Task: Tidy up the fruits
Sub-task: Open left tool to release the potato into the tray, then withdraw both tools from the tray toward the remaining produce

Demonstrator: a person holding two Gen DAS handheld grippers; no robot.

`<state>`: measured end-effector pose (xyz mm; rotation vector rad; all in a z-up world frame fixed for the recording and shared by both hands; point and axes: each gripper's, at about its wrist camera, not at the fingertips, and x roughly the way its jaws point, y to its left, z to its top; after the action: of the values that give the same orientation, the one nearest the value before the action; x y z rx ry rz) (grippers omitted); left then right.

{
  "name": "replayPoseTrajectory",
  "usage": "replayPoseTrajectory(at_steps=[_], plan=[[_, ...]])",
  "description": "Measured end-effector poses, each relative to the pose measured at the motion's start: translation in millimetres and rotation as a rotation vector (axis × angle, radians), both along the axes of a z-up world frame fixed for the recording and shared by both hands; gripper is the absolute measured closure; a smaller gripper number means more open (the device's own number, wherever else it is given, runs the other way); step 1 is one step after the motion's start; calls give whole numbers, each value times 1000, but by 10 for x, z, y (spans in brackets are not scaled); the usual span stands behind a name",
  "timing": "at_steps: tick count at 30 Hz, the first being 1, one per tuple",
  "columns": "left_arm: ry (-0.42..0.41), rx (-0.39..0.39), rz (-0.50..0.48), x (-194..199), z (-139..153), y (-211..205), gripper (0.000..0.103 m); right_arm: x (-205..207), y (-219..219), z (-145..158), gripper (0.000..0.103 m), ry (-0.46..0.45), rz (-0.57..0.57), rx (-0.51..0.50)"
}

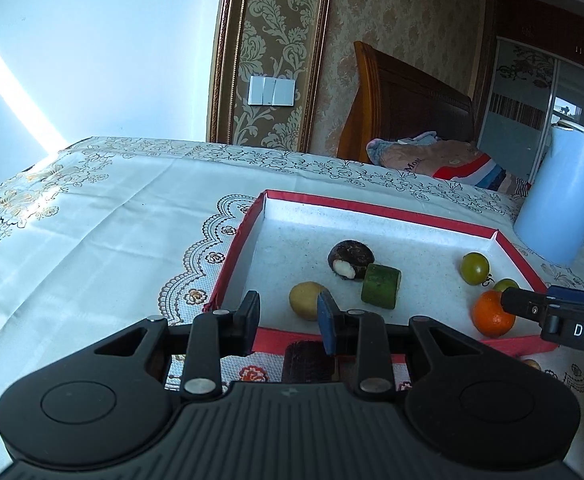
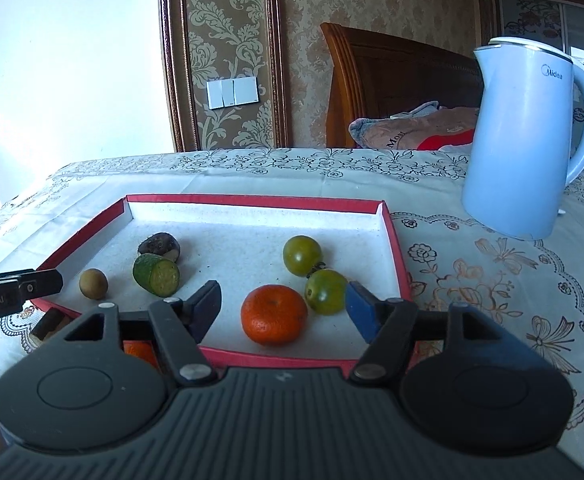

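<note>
Bright daylight washes the white wall (image 2: 64, 60) at upper left. Centre frame, a gold damask panel (image 2: 228, 48) carries a white switch (image 2: 232, 92). A wooden headboard (image 2: 395, 88) rises behind, blanket (image 2: 415, 124) heaped beneath. A floral tablecloth (image 2: 471, 280) fills the foreground.

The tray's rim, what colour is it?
Red, with a white inside; the tray shows best in the right wrist view.

Blue kettle (image 2: 527, 140), wall switch (image 2: 232, 92), bed headboard (image 2: 395, 80)

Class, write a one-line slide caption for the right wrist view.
Open right gripper poised over an orange in a red-rimmed tray of fruit.
</note>
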<state>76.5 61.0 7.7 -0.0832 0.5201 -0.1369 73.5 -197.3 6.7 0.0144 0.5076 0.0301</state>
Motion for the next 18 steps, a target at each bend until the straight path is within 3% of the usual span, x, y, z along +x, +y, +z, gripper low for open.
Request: replayPoseTrajectory(at_steps=[11,18], plan=[[-16,-19,-14,-241,-12,106,73,-388,-175,-31,36,18,-15,46],[-14,19,-32,-322,-59,74,73,-680,-295,-152,36,54,-24,62]])
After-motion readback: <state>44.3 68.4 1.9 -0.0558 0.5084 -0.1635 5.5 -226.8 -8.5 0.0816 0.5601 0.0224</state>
